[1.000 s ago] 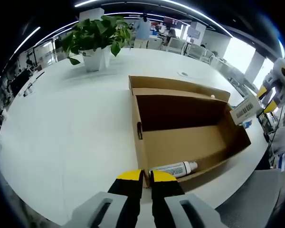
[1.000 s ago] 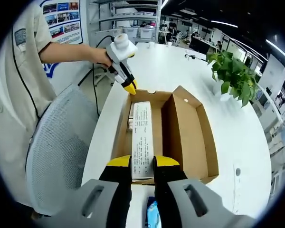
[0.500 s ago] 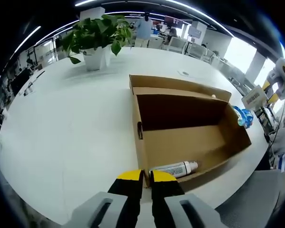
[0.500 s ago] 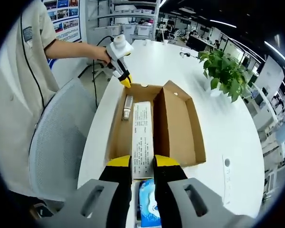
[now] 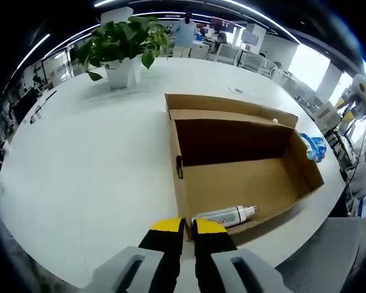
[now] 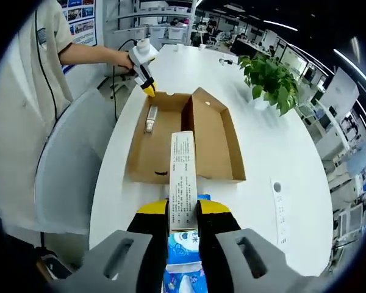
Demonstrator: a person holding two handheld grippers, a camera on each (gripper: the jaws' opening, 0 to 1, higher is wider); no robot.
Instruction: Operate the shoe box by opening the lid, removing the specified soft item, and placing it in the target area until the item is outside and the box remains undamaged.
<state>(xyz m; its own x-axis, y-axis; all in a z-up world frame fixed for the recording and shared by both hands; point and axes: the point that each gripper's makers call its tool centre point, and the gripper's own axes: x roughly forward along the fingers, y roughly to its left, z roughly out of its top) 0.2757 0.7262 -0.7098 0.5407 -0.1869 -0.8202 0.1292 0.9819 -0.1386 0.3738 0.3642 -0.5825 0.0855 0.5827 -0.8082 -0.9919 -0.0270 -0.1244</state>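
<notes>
The brown shoe box (image 5: 244,183) stands open on the white table, its lid (image 5: 232,108) folded out flat on the far side. A white tube (image 5: 222,216) lies inside by the near wall. My left gripper (image 5: 188,224) is shut on the box's near corner. In the right gripper view it shows as the left gripper (image 6: 145,80) at the shoe box's (image 6: 155,155) far end. My right gripper (image 6: 183,207) is shut on a long white printed pack (image 6: 183,177), held outside the box's near end. A blue and white soft pack (image 6: 184,264) lies on the table under it.
A potted plant (image 5: 125,43) stands at the far side of the white table (image 5: 79,165). A grey mesh chair (image 6: 61,174) and a person (image 6: 21,91) in a beige shirt are at the table's edge. A round table port (image 6: 277,187) sits right of the box.
My right gripper has drawn back from the box with the white pack, which is now past the box's end over the blue pack. My left gripper has held still.
</notes>
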